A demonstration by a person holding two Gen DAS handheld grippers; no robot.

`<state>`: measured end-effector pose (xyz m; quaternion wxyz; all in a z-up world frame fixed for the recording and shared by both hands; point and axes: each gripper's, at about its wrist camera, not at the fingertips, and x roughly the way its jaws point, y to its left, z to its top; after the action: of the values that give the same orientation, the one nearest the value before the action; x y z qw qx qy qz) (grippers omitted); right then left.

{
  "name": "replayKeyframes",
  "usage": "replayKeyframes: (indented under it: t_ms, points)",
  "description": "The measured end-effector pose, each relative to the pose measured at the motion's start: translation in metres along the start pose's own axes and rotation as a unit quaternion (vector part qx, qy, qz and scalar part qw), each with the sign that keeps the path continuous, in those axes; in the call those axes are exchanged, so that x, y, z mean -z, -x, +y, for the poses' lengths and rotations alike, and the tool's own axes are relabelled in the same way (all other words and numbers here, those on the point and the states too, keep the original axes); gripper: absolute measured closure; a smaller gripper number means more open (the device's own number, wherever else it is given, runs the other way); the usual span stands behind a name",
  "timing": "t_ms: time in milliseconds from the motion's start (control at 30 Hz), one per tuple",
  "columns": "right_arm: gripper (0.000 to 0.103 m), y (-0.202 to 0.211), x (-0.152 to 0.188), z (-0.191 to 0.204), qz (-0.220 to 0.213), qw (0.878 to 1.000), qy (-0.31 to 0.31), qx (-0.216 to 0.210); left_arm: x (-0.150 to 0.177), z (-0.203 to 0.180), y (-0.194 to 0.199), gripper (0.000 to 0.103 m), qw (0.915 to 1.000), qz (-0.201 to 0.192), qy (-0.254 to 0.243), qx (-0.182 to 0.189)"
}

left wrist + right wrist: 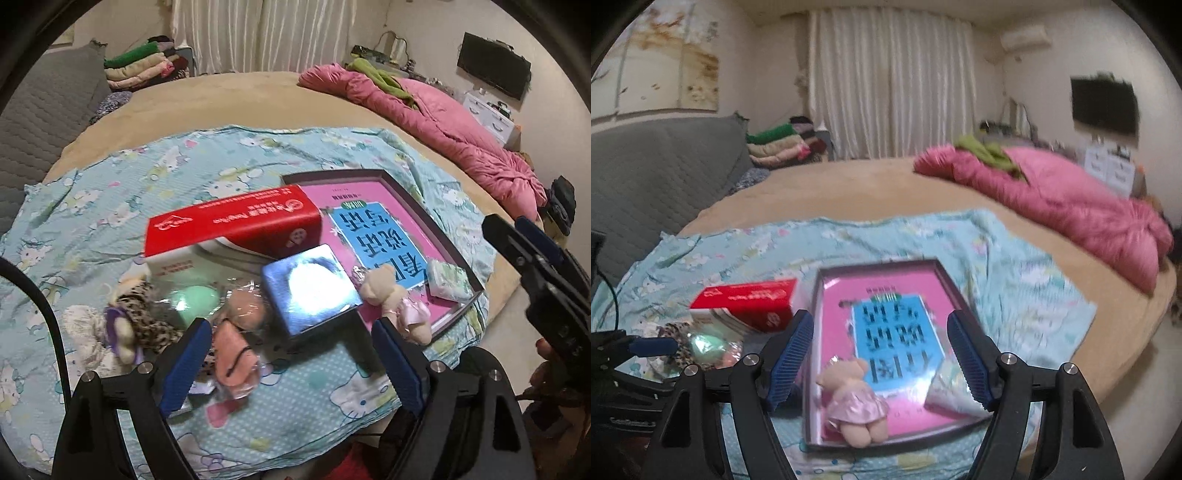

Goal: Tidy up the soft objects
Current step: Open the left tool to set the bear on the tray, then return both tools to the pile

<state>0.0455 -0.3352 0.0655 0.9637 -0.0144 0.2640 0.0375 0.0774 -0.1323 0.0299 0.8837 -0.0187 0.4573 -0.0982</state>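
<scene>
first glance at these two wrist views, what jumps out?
The shallow pink tray with its blue Chinese-lettered panel sits mid-frame on the cartoon-cat sheet, holding a small bear in a pink dress at its near edge and a tissue pack in its near right corner. Left of it, a red-and-white box stands over a pile of small plush toys. Both the left gripper and right gripper are open and empty.

On the bed (258, 99) before me lies a sheet (110, 177) carrying a tray (879, 266). In the tray sit 1 teddy (855, 398) and 1 packet (955, 393); left of it stands a box (746, 299), with more soft toys (133, 314) nearer me.
</scene>
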Motion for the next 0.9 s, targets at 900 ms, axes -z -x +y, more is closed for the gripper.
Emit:
replayKeyframes:
  t_ms: [900]
  points:
    - [0.027,0.014,-0.015,0.092,0.025,0.993,0.044,-0.102,0.012,0.161,0.062,0.015,0.9859,-0.034,0.14,-0.084]
